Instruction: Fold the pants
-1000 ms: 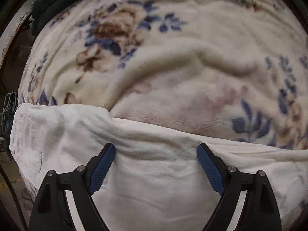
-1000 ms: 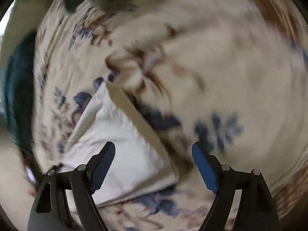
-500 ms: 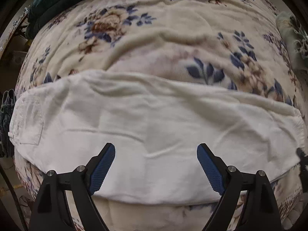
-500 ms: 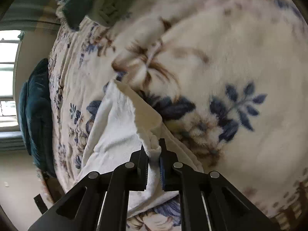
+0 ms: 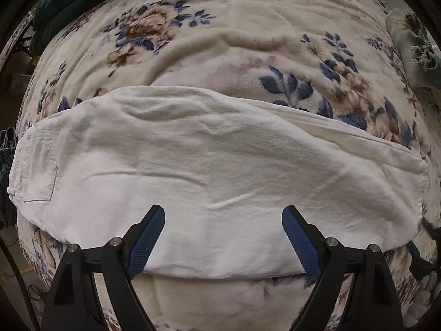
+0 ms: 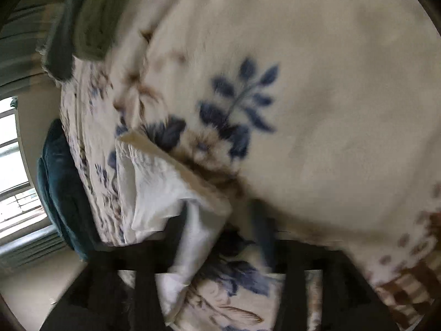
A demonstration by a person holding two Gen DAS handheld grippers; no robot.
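White pants (image 5: pixel 206 160) lie folded lengthwise across a floral blanket (image 5: pixel 248 27), with a back pocket (image 5: pixel 34 171) at the left end and the leg hems at the right. My left gripper (image 5: pixel 223 212) hovers open above the near edge of the pants, nothing between its fingers. The right wrist view is blurred by motion. There the hem end of the pants (image 6: pixel 154 182) lies on the blanket (image 6: pixel 330 110). My right gripper (image 6: pixel 220 226) has its jaws opening, with the hem corner still between them and the pads apart from it.
A dark teal cushion (image 6: pixel 60 193) lies along the bed's far edge, also seen in the left wrist view (image 5: pixel 69 2). A green fringed cloth (image 5: pixel 405 41) sits at the right side of the bed. A window (image 6: pixel 11 165) is beyond the bed.
The left gripper drew back and up, so the whole pants came into view, then held still. The right gripper shut on the hem corner, moved with it, and has now spread its jaws.
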